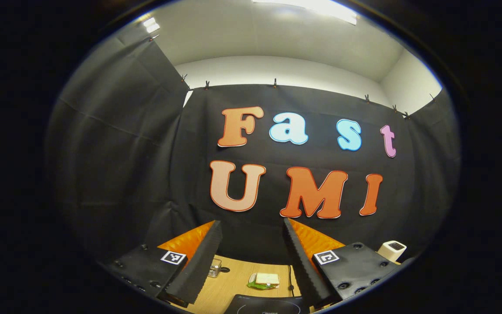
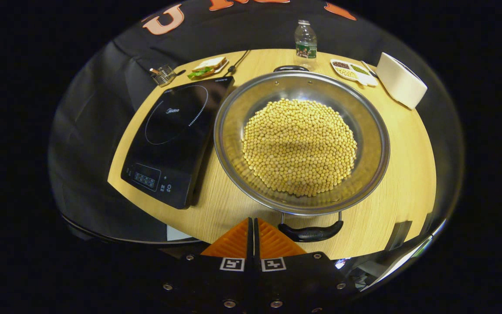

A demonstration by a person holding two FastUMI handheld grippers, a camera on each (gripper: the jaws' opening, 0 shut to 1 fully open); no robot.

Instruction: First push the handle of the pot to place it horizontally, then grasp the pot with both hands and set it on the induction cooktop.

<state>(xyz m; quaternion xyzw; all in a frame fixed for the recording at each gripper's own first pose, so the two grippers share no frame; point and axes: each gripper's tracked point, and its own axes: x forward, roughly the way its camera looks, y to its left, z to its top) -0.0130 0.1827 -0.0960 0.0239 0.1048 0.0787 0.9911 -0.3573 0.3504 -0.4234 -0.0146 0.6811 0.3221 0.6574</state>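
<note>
Bottle [image 2: 306,40] and toaster [image 2: 401,80] behind pot [image 2: 301,141]

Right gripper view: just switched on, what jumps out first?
A wide steel pot heaped with yellow beans sits mid-table, its black near handle just beyond the right gripper, whose fingers are closed together. The black induction cooktop lies beside the pot, toward the view's left. In the left gripper view, the left gripper is open, aimed at the booth wall.

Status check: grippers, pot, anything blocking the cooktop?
Left gripper open, aimed at booth wall. Right gripper shut, empty, short of pot handle. Pot of soybeans on table beside induction cooktop; cooktop surface bare.
</note>
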